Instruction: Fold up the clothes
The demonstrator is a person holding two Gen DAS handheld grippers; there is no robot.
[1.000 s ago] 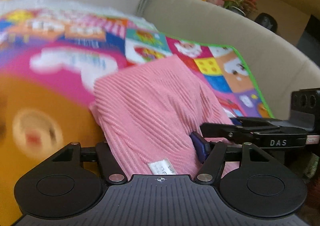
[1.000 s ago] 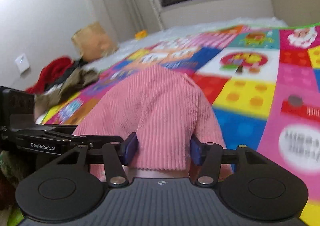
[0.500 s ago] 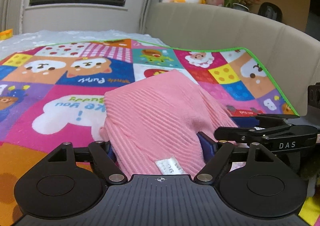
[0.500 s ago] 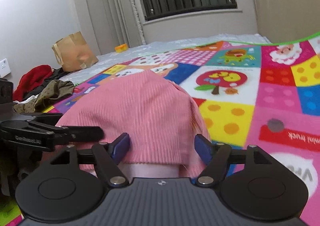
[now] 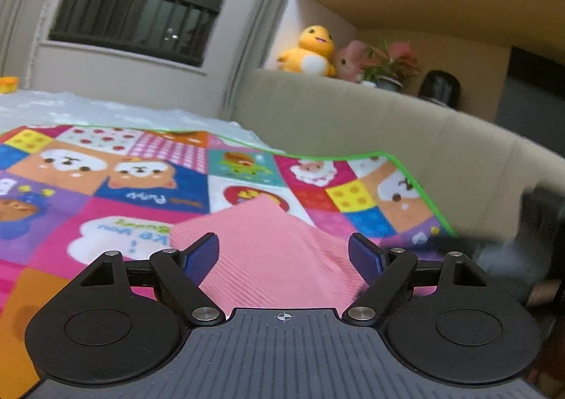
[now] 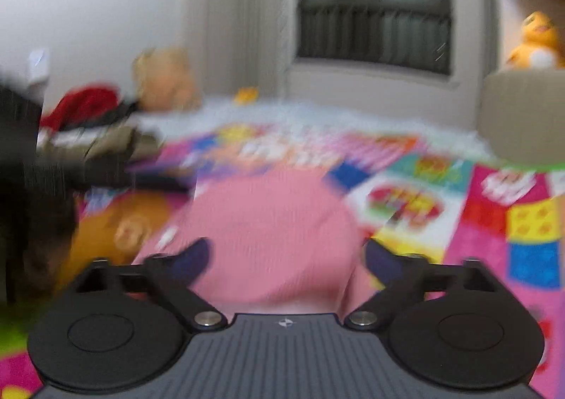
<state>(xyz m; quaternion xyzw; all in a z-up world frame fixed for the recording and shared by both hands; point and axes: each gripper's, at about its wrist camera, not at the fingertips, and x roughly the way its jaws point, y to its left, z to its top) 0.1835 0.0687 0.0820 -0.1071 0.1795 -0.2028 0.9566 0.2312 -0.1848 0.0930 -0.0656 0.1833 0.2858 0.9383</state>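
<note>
A bright patchwork play mat (image 5: 106,187) with cartoon animals covers the floor, with a beige sofa (image 5: 353,116) along its far edge. On the mat lies a folded pink ribbed garment (image 5: 268,257). The left hand-held gripper (image 5: 282,250) hovers over the garment's near side, its blue pads spread wide and touching no cloth; the garment shows between and beyond them. The right hand-held gripper (image 6: 287,257), seen in a blurred view, is over the garment's near edge too, its jaws opening, the pink cloth lying between the fingers ungripped. Beyond the garment, a yellow plush duck (image 5: 312,52) sits atop the sofa back.
</note>
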